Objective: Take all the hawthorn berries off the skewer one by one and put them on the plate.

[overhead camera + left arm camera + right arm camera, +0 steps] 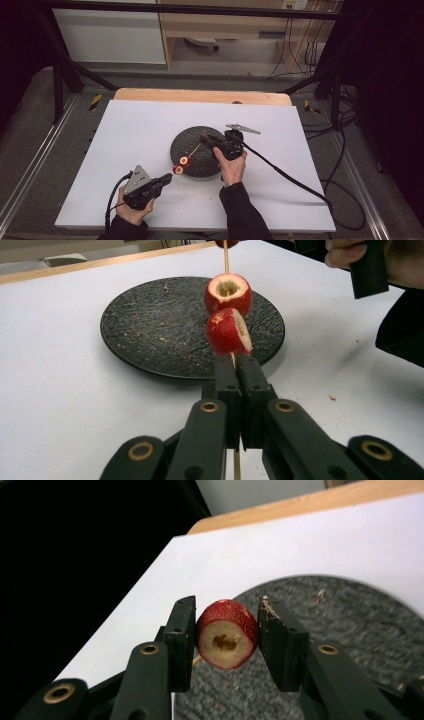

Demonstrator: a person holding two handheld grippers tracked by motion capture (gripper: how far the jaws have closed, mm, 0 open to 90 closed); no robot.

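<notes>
Three cored red fruit pieces sit on a thin wooden skewer [226, 260] running from the left gripper [239, 371], clamped on its near end, across the black plate [150, 335] toward the right gripper [226, 639], which pinches the far piece [227, 635]. Fruit looks soft, skewer brittle; grip gently by the rind.

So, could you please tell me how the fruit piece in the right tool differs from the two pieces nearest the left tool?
The fruit piece in the right tool sits clamped between that tool's jaws. The two pieces nearest the left tool are touched by no jaws; the left tool pinches only the skewer below them. All are red-skinned, pale inside, cored, over the black plate.
</notes>
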